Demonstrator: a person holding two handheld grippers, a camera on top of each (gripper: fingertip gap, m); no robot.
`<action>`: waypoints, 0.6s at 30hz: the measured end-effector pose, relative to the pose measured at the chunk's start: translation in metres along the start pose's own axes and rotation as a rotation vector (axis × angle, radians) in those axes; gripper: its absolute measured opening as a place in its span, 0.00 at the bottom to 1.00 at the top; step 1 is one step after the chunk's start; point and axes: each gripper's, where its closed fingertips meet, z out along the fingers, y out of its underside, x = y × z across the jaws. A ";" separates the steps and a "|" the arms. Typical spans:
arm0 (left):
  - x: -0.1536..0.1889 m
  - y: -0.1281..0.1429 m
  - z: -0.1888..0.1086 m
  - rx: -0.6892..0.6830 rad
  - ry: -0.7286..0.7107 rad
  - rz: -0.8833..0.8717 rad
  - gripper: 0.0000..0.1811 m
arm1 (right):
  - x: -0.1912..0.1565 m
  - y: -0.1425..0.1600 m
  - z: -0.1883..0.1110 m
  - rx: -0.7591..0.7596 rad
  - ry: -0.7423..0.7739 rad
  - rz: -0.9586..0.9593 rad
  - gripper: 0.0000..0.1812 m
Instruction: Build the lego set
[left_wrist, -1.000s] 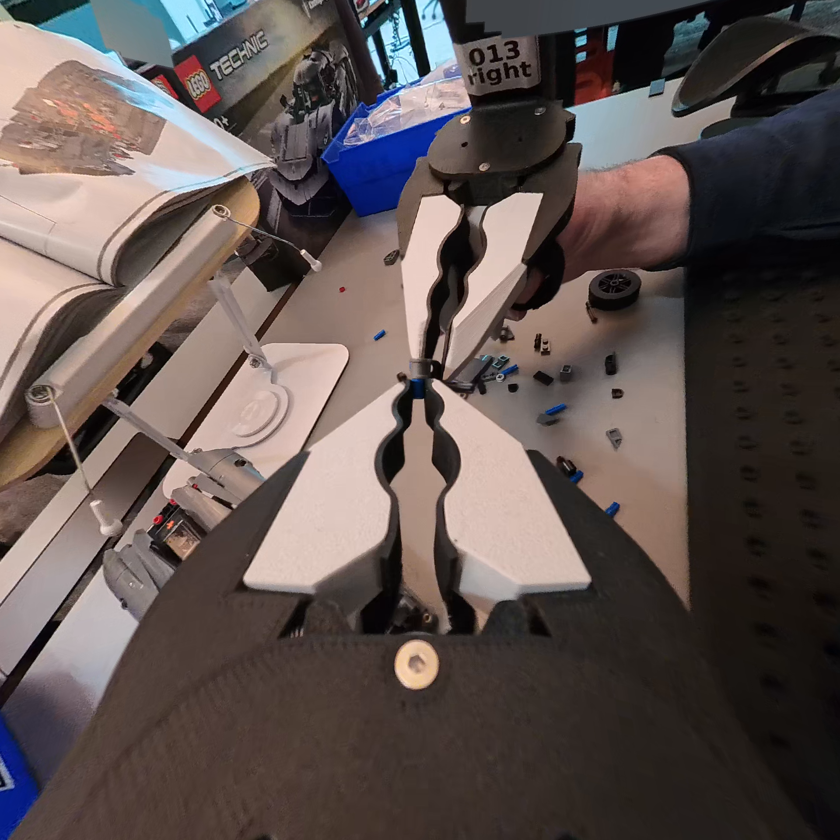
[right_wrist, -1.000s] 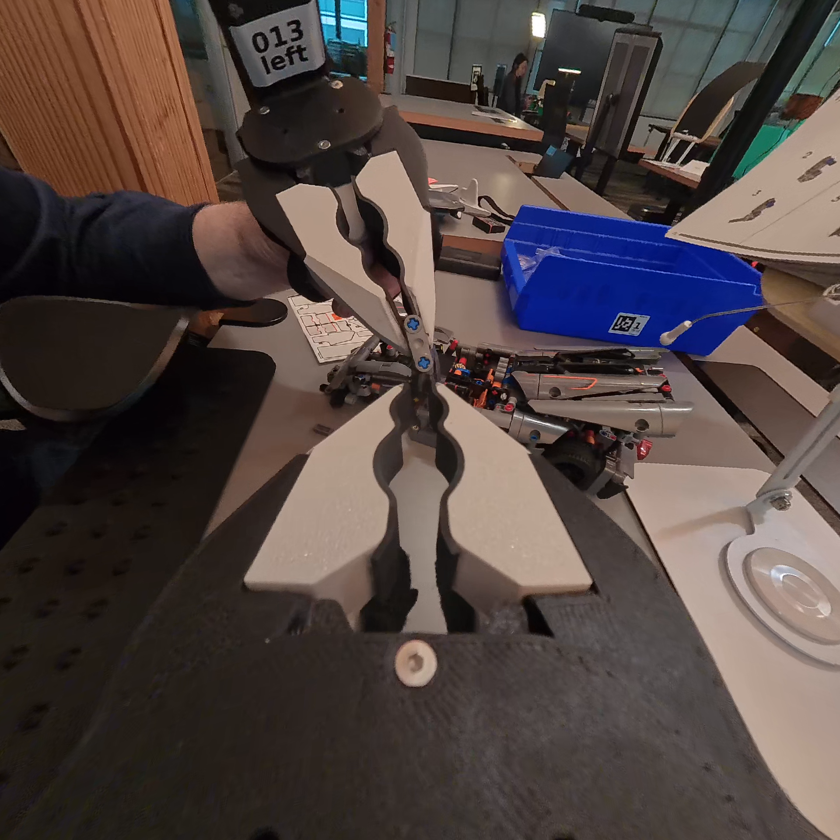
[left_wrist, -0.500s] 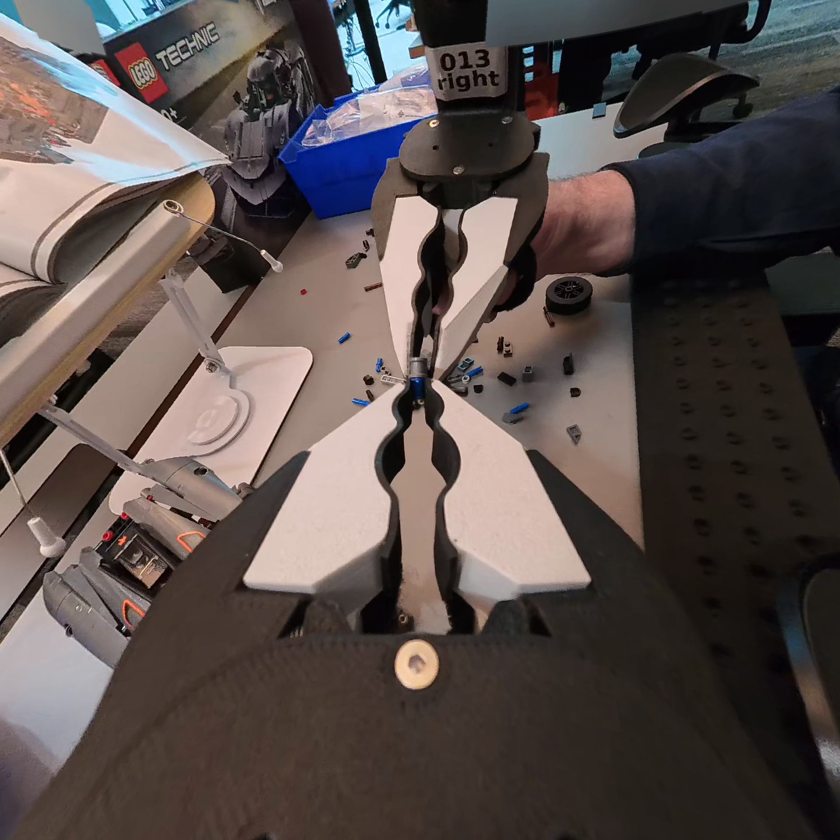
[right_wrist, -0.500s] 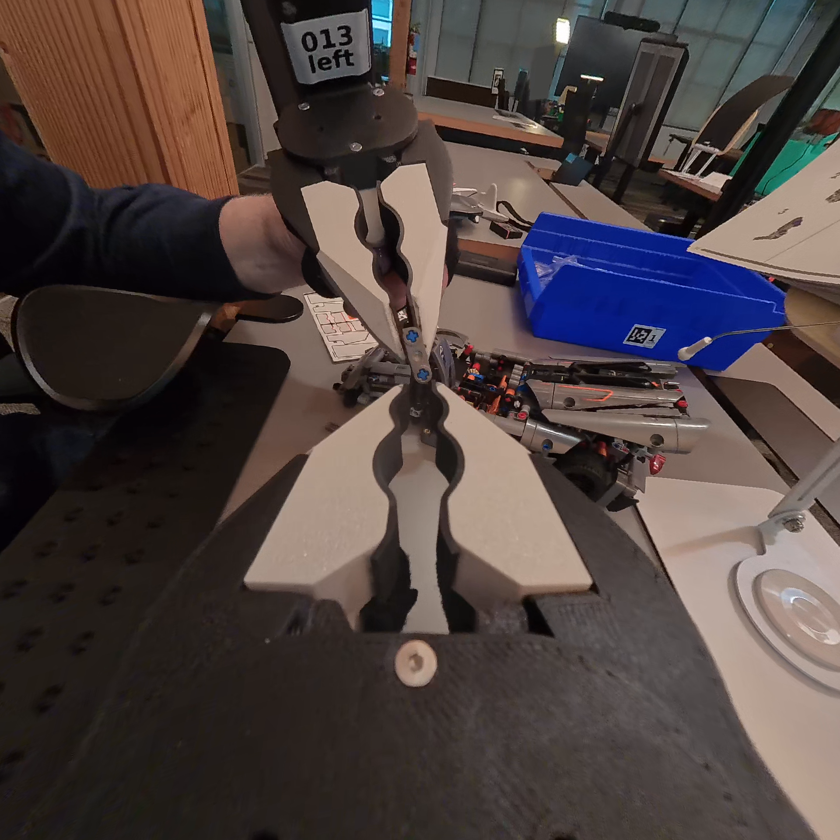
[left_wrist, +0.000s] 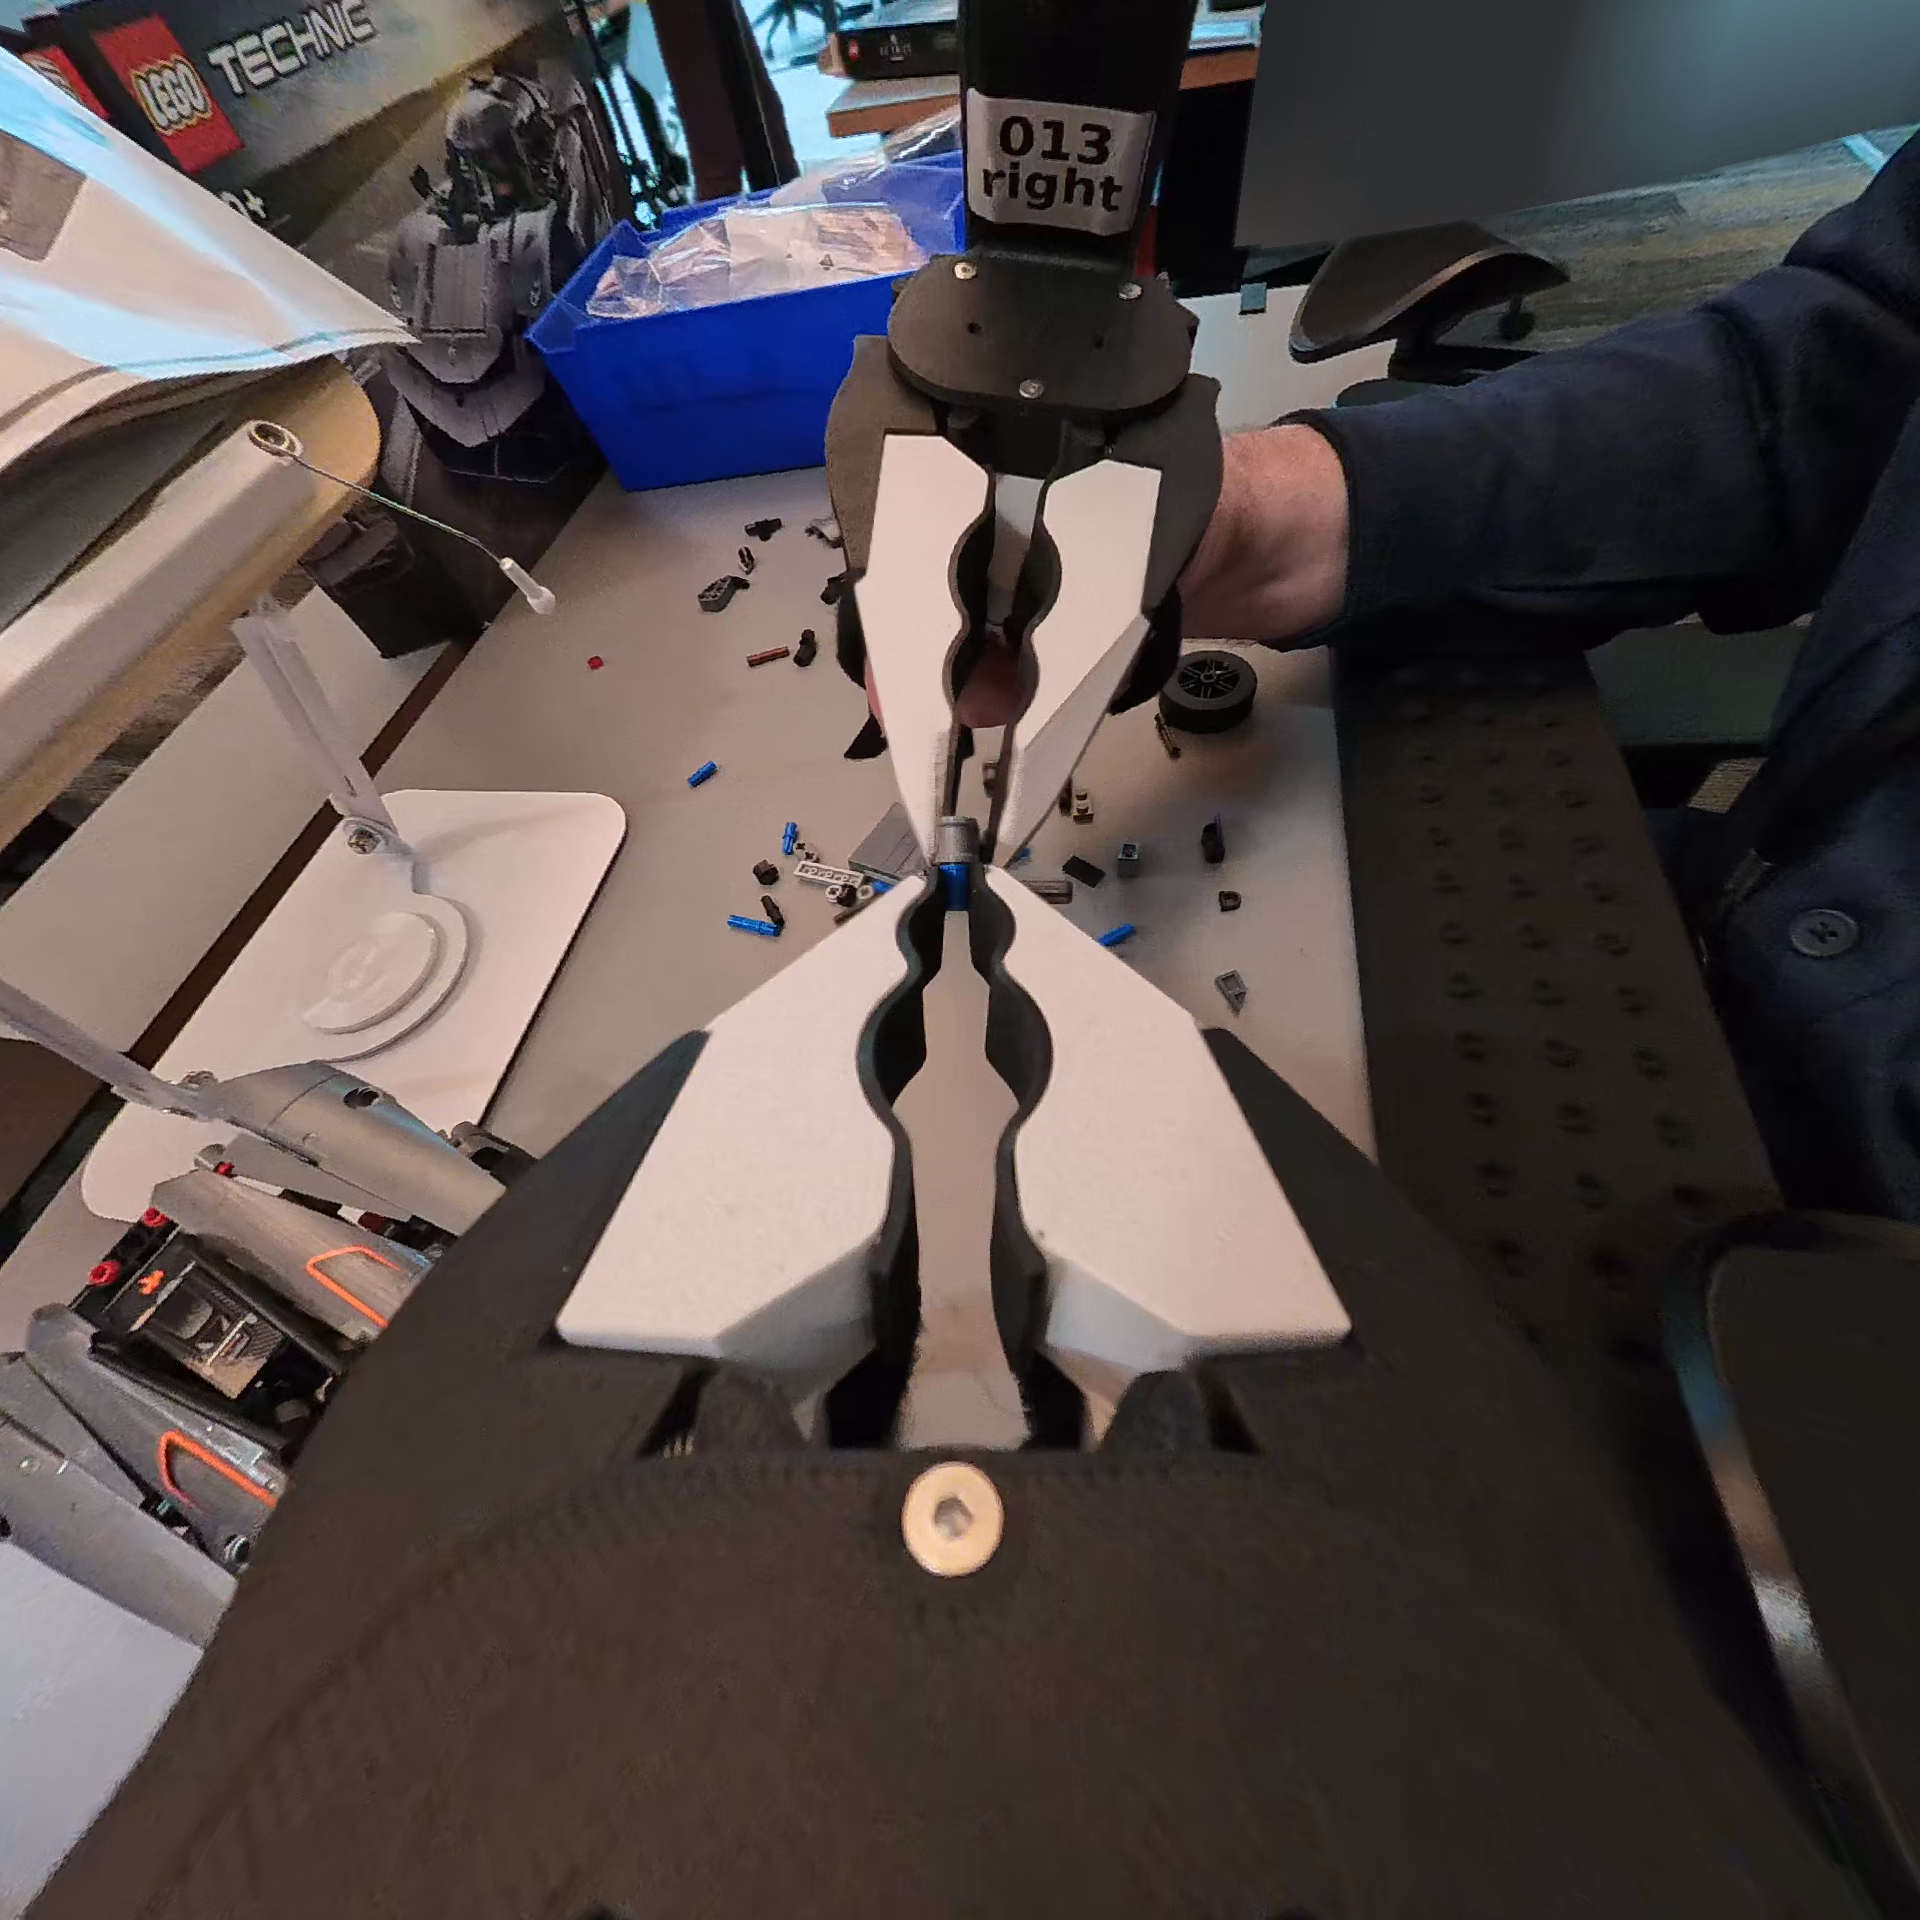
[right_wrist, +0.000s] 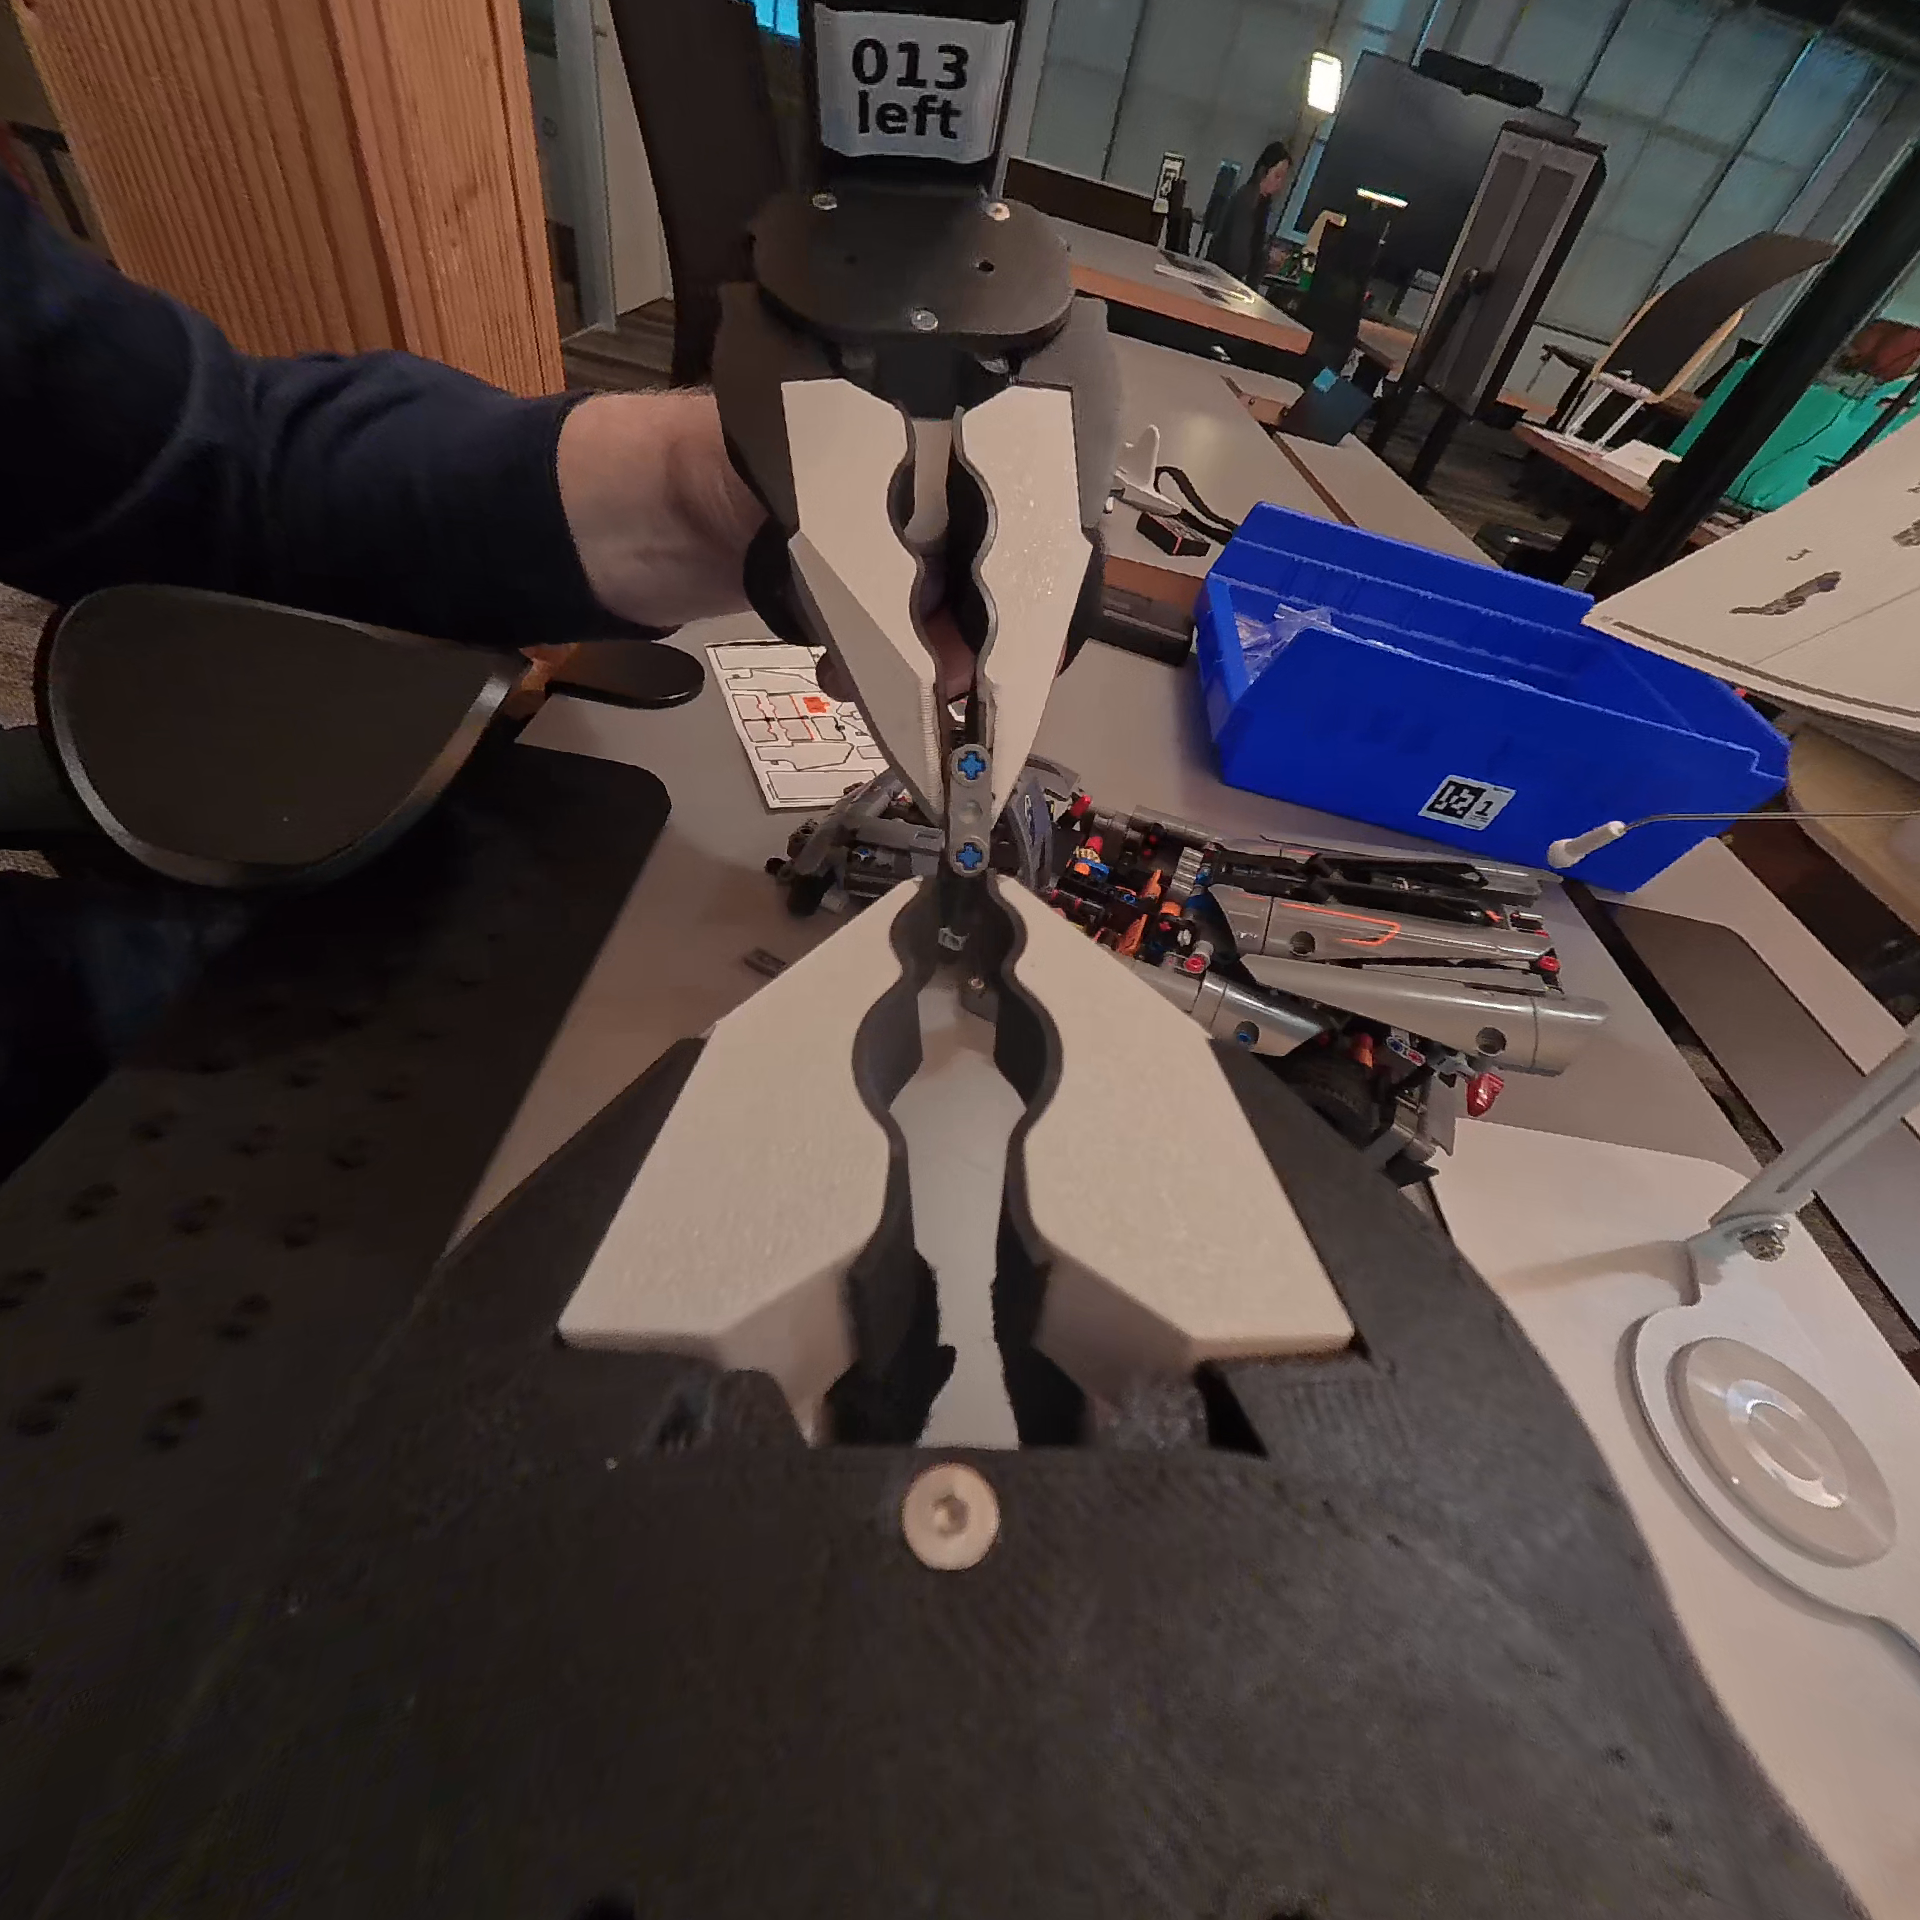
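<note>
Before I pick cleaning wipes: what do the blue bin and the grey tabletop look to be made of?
Blue bin: moulded hard plastic by its look, semi-glossy; it shows uniform colour, ribbed walls and soft highlights along the rim. Grey tabletop: probably laminate or a painted board, matte; it looks flat and even with only diffuse reflections, so the core material cannot be told.

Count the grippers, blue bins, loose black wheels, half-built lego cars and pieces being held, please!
Grippers: 2 (left gripper, right gripper)
Grey lego beam held between them: 1
Blue bin: 1
Loose black wheel: 1
Half-built lego car: 1
Total: 6
</note>
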 end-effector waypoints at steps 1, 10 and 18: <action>0.000 0.000 0.000 0.000 0.007 -0.007 0.01 | 0.000 0.000 0.000 0.001 0.001 -0.002 0.02; -0.012 0.000 0.000 0.027 0.018 -0.085 0.03 | 0.010 -0.001 -0.002 0.011 0.051 0.013 0.02; -0.037 -0.005 -0.007 0.034 -0.179 -0.038 0.06 | 0.035 -0.002 -0.012 0.042 0.179 0.068 0.02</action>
